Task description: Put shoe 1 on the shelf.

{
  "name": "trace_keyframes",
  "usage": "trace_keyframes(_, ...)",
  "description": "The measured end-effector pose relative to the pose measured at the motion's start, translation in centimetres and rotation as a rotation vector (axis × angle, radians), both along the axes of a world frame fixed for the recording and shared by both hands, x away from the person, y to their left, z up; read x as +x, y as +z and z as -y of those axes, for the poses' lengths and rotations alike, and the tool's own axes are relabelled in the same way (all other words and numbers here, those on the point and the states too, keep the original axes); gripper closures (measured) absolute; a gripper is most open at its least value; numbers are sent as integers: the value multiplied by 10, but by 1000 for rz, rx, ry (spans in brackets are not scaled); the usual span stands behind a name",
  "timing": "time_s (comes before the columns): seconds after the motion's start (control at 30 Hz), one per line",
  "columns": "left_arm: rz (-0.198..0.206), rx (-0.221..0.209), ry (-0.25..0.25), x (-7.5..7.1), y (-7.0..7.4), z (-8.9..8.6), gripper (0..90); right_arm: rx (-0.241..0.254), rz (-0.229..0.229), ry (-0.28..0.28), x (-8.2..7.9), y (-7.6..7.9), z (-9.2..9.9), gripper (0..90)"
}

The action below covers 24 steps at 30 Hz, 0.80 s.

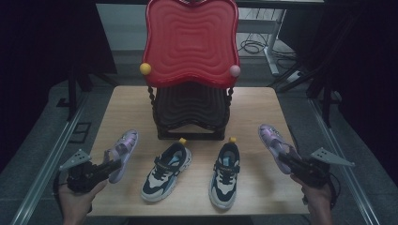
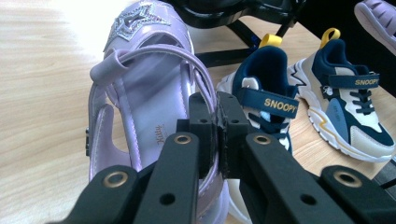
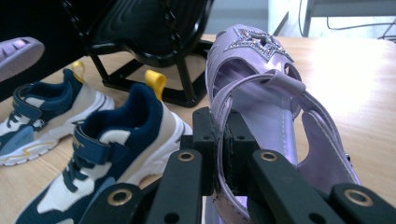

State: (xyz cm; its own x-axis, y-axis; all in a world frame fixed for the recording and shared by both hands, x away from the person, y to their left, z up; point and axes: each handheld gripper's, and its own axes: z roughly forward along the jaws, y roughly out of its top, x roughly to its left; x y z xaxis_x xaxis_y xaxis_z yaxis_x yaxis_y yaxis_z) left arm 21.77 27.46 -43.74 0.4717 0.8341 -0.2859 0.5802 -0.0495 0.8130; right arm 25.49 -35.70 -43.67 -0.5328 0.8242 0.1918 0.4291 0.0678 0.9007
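Two lilac sandals with star-trimmed toes are each held at the heel side strap. My left gripper [image 1: 114,165] [image 2: 218,116] is shut on the left sandal [image 1: 124,147] [image 2: 140,88] at the table's left. My right gripper [image 1: 287,160] [image 3: 219,140] is shut on the right sandal [image 1: 273,140] [image 3: 261,79] at the table's right. Both sandals tilt with their toes pointing toward the far side. Between them two navy-and-white sneakers [image 1: 166,171] [image 1: 225,174] stand on the wooden table [image 1: 263,108], their yellow heel loops facing the rack.
A black two-tier rack [image 1: 190,112] stands at the back middle of the table, and a red wavy tray [image 1: 190,40] with a yellow and a pink ball at its corners tops it. Bare wood lies on either side of the rack.
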Motion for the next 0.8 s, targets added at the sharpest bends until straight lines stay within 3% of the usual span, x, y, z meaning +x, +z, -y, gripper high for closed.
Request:
trace_keyframes(0.57, 32, 23, -24, 14, 10, 19, 868, 11, 36, 67, 15, 10, -31, 854)
trace_keyframes(0.8, 56, 27, -43, 20, 19, 31, 867, -2, 41, 116, 24, 12, -54, 853)
